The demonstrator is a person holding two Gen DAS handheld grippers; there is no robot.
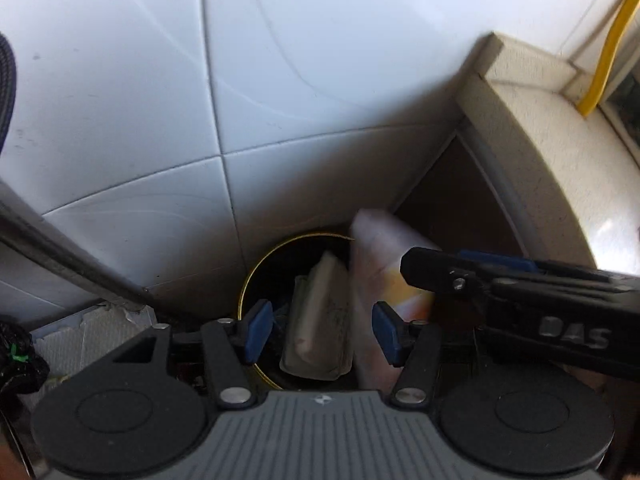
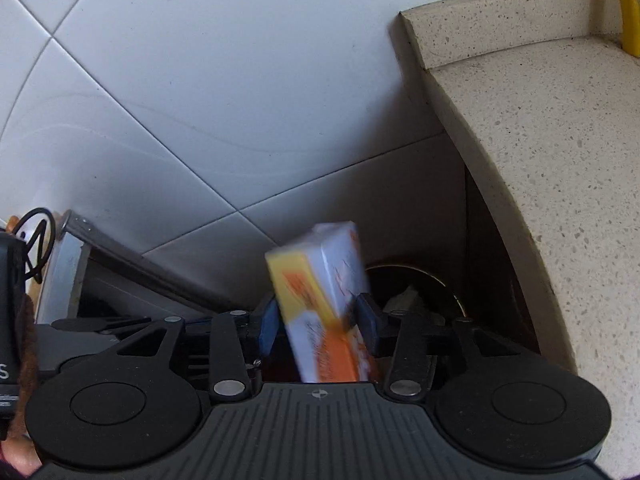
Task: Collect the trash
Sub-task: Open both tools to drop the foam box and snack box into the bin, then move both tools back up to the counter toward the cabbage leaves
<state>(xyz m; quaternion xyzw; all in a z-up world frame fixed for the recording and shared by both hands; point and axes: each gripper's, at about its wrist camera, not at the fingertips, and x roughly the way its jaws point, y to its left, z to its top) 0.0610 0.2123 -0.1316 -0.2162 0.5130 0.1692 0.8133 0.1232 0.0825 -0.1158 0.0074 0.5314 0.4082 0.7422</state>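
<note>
A round black bin with a gold rim (image 1: 256,268) stands on the floor in the corner below me, and its rim also shows in the right wrist view (image 2: 404,270). A pale carton (image 1: 320,320) lies inside it. My left gripper (image 1: 322,330) is open and empty above the bin. My right gripper (image 2: 318,326) is shut on a white, yellow and orange box (image 2: 324,280), held tilted over the bin. In the left wrist view the same box (image 1: 380,252) shows blurred beside the right gripper's black fingers (image 1: 448,272).
White wall tiles (image 1: 280,80) rise behind the bin. A speckled beige counter (image 2: 540,140) runs on the right, with a yellow hose (image 1: 608,48) on it. A grey metal rail (image 1: 60,252) slants on the left, and a black bag (image 1: 16,356) lies at the far left.
</note>
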